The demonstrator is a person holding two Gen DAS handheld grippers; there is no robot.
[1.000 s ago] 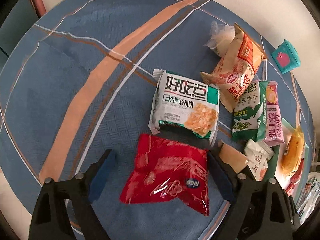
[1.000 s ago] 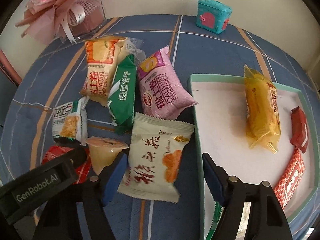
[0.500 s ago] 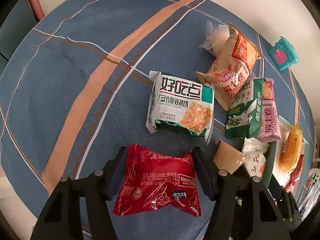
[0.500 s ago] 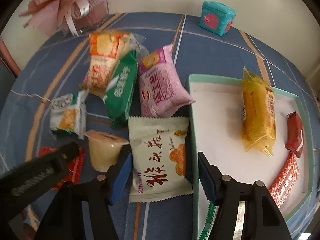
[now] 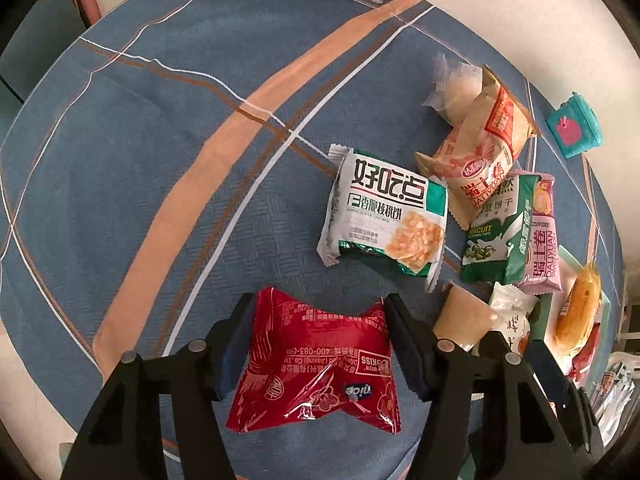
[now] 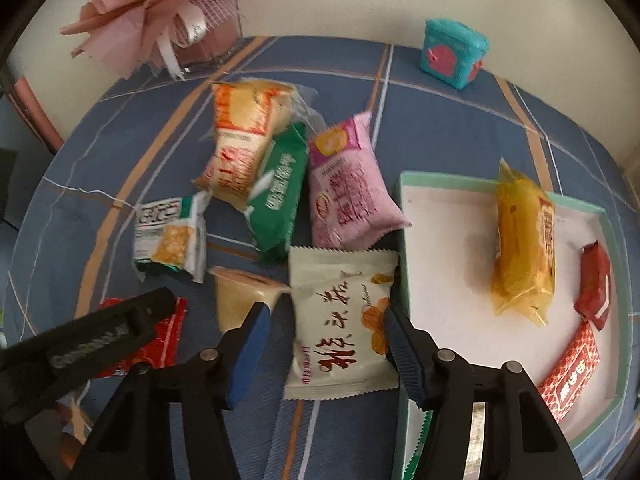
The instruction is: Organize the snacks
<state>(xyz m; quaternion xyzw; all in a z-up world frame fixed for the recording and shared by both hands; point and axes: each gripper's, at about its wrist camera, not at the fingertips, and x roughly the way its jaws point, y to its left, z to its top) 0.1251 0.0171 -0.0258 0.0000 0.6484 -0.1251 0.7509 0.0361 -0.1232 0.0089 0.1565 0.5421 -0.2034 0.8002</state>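
My left gripper point(image 5: 320, 304) is shut on a red snack packet point(image 5: 316, 360), whose sides pinch inward between the pads; it lies on the blue striped tablecloth point(image 5: 160, 200). My right gripper point(image 6: 327, 312) straddles a cream packet with an orange flower print point(image 6: 336, 360), and its jaws are closing. The right pad touches the packet's edge, while a strip of cloth shows at the left pad. Just right of it is a white tray with a mint rim point(image 6: 440, 280). It holds a yellow packet point(image 6: 524, 248) and two red ones point(image 6: 594, 284) point(image 6: 568, 372).
A jelly cup point(image 6: 240, 292), a white-green biscuit packet point(image 6: 172, 236), and green point(image 6: 280, 200), pink point(image 6: 348, 188) and orange point(image 6: 240, 148) packets crowd the cloth behind the grippers. A teal box point(image 6: 452, 54) and a pink bouquet point(image 6: 168, 12) stand at the back.
The left jaws have closed onto the red packet and squeezed it narrow. The right jaws have narrowed around the cream packet. Neither hand has shifted much.
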